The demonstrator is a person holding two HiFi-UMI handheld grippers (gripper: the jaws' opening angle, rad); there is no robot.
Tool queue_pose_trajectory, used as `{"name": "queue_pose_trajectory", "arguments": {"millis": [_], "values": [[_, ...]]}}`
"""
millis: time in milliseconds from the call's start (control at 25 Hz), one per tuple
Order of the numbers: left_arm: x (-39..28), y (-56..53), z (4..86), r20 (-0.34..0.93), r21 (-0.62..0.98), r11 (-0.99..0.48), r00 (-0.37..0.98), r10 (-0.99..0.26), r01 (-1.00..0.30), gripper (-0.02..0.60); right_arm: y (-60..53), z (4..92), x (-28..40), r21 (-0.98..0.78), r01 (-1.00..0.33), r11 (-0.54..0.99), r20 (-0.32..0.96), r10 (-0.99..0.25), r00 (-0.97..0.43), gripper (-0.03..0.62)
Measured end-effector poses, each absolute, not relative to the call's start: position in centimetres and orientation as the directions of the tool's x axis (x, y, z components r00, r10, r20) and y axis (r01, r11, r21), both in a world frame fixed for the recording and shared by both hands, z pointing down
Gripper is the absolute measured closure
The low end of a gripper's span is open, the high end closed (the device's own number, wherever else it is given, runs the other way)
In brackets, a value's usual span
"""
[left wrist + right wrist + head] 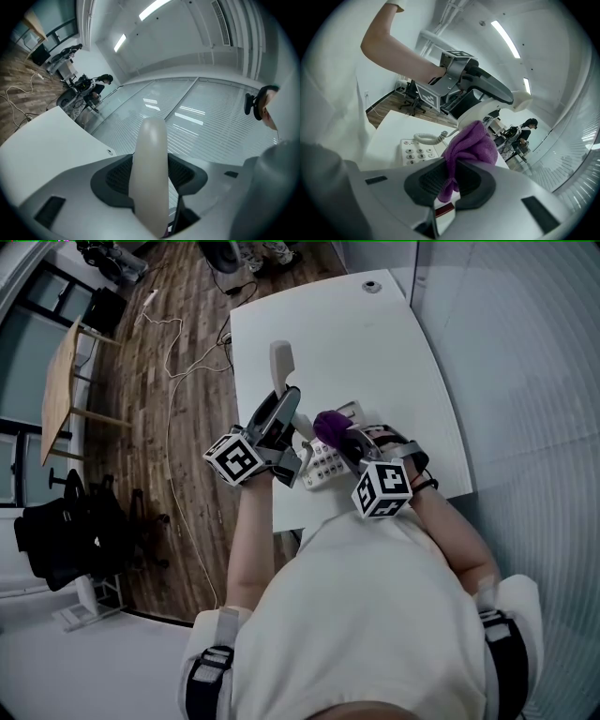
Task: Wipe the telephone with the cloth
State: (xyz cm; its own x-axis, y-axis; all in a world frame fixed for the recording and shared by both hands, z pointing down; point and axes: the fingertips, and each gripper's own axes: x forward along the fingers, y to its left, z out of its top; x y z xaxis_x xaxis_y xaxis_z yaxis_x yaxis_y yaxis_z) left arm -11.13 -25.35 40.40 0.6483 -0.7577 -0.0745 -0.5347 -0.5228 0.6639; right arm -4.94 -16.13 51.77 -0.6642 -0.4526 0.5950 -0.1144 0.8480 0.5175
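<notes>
My left gripper (284,407) is shut on the cream telephone handset (283,361) and holds it up off the table; the handset (150,173) fills the gap between the jaws in the left gripper view. The white telephone base (323,461) lies on the white table (375,352) at the near edge, and its keypad (417,152) and coiled cord (429,137) show in the right gripper view. My right gripper (343,439) is shut on a bunched purple cloth (328,426). The cloth (471,145) hangs just below the raised handset (521,100), over the base.
A small round fitting (372,285) sits at the table's far end. Left of the table, a wooden floor (187,324) carries loose cables, and dark chairs (75,521) stand there. A glass wall (525,381) runs along the right. A person (529,126) sits far off.
</notes>
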Motion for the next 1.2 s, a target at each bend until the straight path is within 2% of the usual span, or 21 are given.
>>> {"name": "queue_pose_trajectory", "arguments": {"millis": [240,360,760,960,1200], "values": [[-11.8,-25.8,40.2,-0.066,0.659,-0.507,0.628,-0.775,-0.556,0.344,-16.1,52.3,-4.8,0.490,-0.108,0.865,0.611,-0.429,-0.665,0.549],[-12.5,-25.5,41.0,-0.013,0.627,-0.499,0.633,-0.774,-0.598,0.344,-16.4,52.3,-4.5,0.473,-0.141,0.869,0.605,-0.438,-0.665,0.549],[-12.8,-23.8,47.0,0.284,0.355,-0.514,0.614,-0.737,-0.781,0.345,-20.3,50.7,-0.2,0.329,-0.462,0.823,0.526,-0.566,-0.634,0.548],[-11.3,-23.6,49.3,0.380,0.251,-0.576,0.627,-0.680,-0.778,0.345,-21.5,50.0,2.0,0.258,-0.568,0.781,0.503,-0.611,-0.612,0.549],[-9.9,-23.8,52.4,0.490,0.097,-0.668,0.620,-0.613,-0.738,0.347,-21.7,50.7,3.7,0.201,-0.623,0.756,0.498,-0.626,-0.600,0.549]]}}
